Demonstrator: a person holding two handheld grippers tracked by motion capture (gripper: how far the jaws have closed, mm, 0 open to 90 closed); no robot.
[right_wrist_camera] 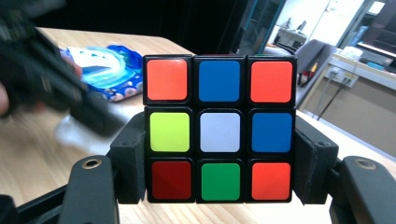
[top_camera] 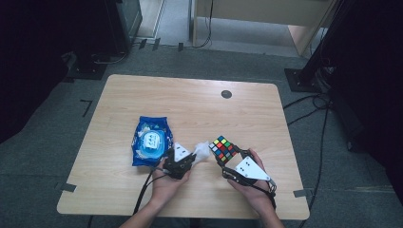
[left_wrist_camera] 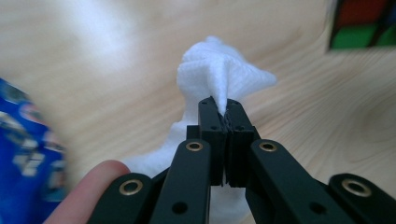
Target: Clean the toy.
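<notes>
On the left of the wooden table (top_camera: 142, 90), seen from the high view: a blue wipes packet (top_camera: 151, 140), lying flat with its white flap label up, just beside the left hand. Same packet as a blue blur at the left edge of the left gripper view (left_wrist_camera: 23, 154), and behind the cube in the right gripper view (right_wrist_camera: 105, 70).

Next to the right, near the table's front edge: left gripper (top_camera: 190, 159), held in the left hand (top_camera: 167, 183), pointing rightward toward the cube. Jaws pressed together, pinching a white wipe (top_camera: 202, 151). In the left gripper view, left gripper (left_wrist_camera: 226, 112) with both black pads clamped on a fold of the wipe (left_wrist_camera: 219, 74), crumpled cloth bunching above the tips and trailing down behind them over bare wood. One fingertip (left_wrist_camera: 91, 186) at lower left of that view.

Further right: Rubik's cube (top_camera: 223, 148), held clear between the jaws of the right gripper (top_camera: 228, 159), carried by the right hand (top_camera: 256, 190), with the grey three-cornered plate (top_camera: 251, 168) on top. Wipe just beside the cube's left face; whether touching, cannot tell. In the right gripper view, right gripper (right_wrist_camera: 219, 158) gripping the cube (right_wrist_camera: 219, 130) by its lower two rows, one jaw flat against each side.
</notes>
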